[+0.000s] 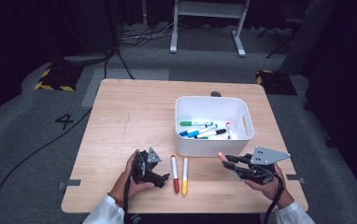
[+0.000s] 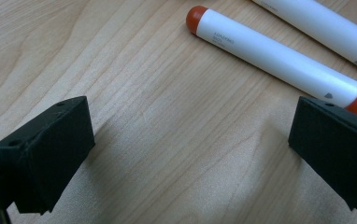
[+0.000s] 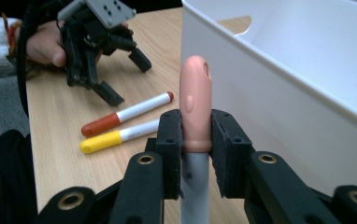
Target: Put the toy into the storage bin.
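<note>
The right gripper (image 1: pixel 228 161) pinches a pink-capped marker (image 3: pixel 195 107) between its jaws, which press on the cap's lower end and the grey barrel below it. In the right gripper view the marker stands straight up toward twelve o'clock from the jaws, its rounded tip just beside the outer wall of the white bin (image 3: pixel 279 102), which rises at about two o'clock. In the high view this gripper sits at roughly five o'clock from the bin (image 1: pixel 212 148), the pink tip close to the bin's near wall.

The left gripper (image 1: pixel 160 179) rests low over the wooden table (image 1: pixel 134 112) with its jaws spread wide and nothing between them. A red-capped marker (image 2: pixel 279 58) lies at about one o'clock from the gap, its red cap touching or just behind the right-hand jaw (which of the two is hard to tell). A yellow-capped marker (image 1: pixel 184 176) lies parallel beside it, at three o'clock from the red one in the high view. Several more markers (image 1: pixel 203 130) lie inside the bin.
</note>
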{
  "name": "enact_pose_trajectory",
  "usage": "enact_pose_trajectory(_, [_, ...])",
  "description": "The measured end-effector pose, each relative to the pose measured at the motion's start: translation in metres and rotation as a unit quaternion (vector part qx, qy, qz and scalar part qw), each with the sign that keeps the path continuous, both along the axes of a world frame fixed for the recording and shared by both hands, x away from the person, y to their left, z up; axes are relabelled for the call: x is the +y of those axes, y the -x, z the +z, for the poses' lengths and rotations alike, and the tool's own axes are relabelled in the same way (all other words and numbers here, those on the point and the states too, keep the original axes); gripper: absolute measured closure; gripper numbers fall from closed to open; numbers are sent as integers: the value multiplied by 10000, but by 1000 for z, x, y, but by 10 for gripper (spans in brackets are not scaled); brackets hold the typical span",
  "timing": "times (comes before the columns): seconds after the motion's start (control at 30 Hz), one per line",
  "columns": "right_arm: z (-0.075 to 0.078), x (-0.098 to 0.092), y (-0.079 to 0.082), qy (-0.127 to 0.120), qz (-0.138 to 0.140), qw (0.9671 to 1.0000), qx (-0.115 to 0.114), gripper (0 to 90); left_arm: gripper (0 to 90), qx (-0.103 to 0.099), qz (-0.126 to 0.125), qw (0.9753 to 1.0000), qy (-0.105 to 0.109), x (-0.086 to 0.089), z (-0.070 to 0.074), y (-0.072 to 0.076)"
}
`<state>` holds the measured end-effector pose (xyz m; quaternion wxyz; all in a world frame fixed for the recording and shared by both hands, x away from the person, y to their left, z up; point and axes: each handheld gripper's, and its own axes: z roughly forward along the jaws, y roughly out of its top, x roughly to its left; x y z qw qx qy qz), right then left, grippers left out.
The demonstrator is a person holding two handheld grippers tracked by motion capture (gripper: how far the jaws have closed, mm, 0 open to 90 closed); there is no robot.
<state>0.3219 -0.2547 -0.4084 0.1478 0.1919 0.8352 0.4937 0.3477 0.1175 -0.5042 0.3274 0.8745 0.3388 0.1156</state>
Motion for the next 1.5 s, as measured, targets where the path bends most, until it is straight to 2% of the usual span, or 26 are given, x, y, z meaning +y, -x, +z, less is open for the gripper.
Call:
enact_pose_trajectory(0.1, [12, -2, 3, -7, 8, 10000, -78, 746, 3, 1, 2, 10000, 1, 0, 0, 0])
enact_pose_trajectory(0.23, [31, -3, 5, 102, 68, 9997, -225, 746, 2, 4, 0, 10000, -2, 0, 0, 0])
enact_pose_trajectory(0.43, [59, -7, 2, 87, 88, 9990, -433, 746, 1, 10, 11, 10000, 4, 0, 0, 0])
enact_pose_trajectory(0.67, [94, -13, -11, -84, 73, 9985, -543, 746, 2, 7, 0, 10000, -3, 0, 0, 0])
enact_pose_trajectory(0.87, [119, -15, -29, -107, -104, 9976, -680, 746, 2, 7, -1, 10000, -3, 0, 0, 0])
enact_pose_trajectory(1.0, [124, -10, -42, -67, -148, 9973, -714, 746, 2, 8, 8, 10000, 0, 0, 0, 0])
enact_pose_trajectory(1.2, [120, 0, -66, 150, -144, 9967, -783, 746, 2, 9, 10, 10000, 3, 0, 0, 0])
enact_pose_trajectory(1.5, [98, 7, -103, 257, -224, 9985, -432, 746, 1, 9, 11, 10000, 2, 0, 0, 0])
